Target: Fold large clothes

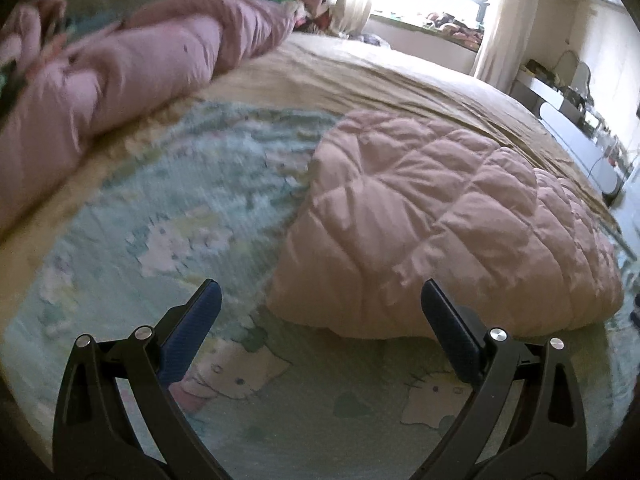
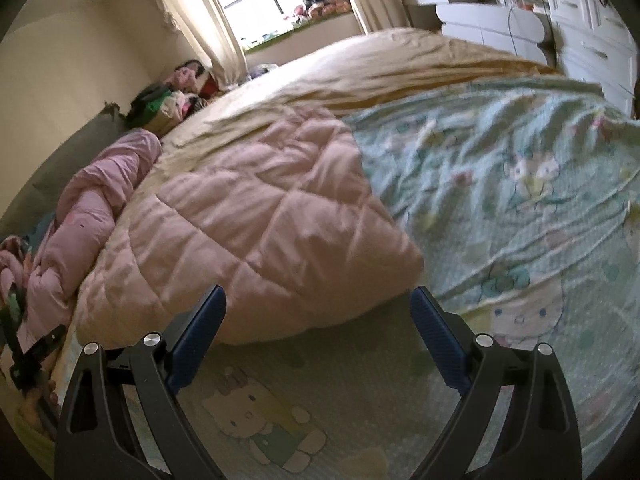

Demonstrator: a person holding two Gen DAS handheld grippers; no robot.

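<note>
Left gripper (image 1: 320, 292) jaws spread wide, nothing between them, above green cartoon-print sheet (image 1: 168, 216). Right gripper (image 2: 318, 298) likewise released, empty. Pink quilted garment (image 2: 256, 232) lies folded in puffy bundle on sheet, just ahead of both grippers, right of left gripper's view (image 1: 440, 220). Rolled pink bedding (image 1: 120, 68) along far edge near headboard. Tan bedspread (image 2: 380, 64) beyond. Both views motion-blurred

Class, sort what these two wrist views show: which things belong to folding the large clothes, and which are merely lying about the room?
Belongs to the job:
- quilted pink garment, folded on the bed
- left gripper, open
- right gripper, open
- rumpled lilac garment, possibly next

Lying about:
- cartoon-print sheet
- tan bedspread
- white dresser
- pile by the curtain
</note>
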